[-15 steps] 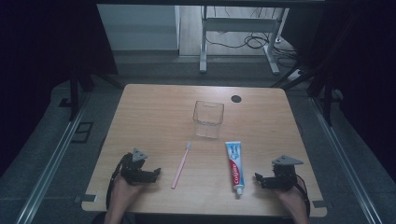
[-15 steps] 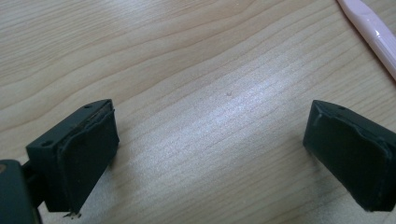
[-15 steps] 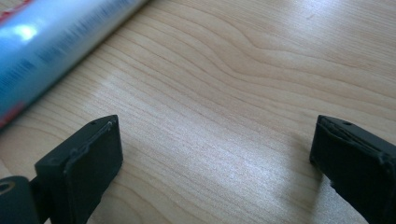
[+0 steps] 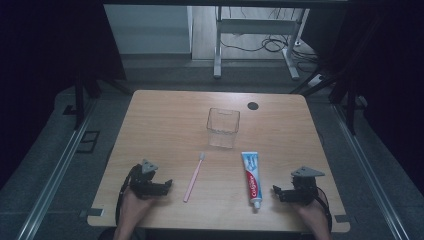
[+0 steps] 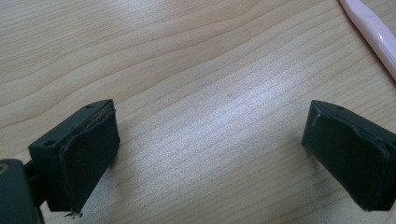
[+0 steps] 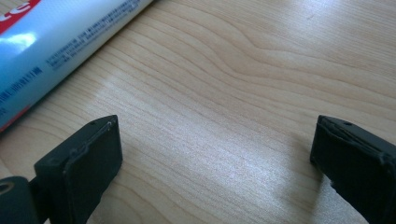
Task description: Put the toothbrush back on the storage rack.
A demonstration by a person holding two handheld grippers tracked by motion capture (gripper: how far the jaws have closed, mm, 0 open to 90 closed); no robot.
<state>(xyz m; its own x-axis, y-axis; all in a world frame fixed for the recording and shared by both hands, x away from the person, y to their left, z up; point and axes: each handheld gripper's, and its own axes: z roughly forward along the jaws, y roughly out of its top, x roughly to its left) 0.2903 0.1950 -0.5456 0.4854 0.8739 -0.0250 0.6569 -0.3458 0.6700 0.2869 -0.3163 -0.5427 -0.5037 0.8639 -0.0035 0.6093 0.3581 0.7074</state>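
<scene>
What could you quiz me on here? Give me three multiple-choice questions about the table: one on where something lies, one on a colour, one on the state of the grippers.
1. Where does the toothpaste tube lie relative to the toothbrush?
A. To its right
B. To its left
C. Inside the clear cup

2. What colour is the toothbrush?
A. Green
B. Pink
C. Black

3. How do the left gripper and the right gripper stand?
A. Both shut on the tube
B. One holds the cup
C. Both open, holding nothing

Answers:
1. A, the high view shows the tube right of the toothbrush, both flat on the table, in front of the clear cup.
2. B, its handle is pale pink.
3. C, each gripper view shows jaws wide apart with bare wood between them.
</scene>
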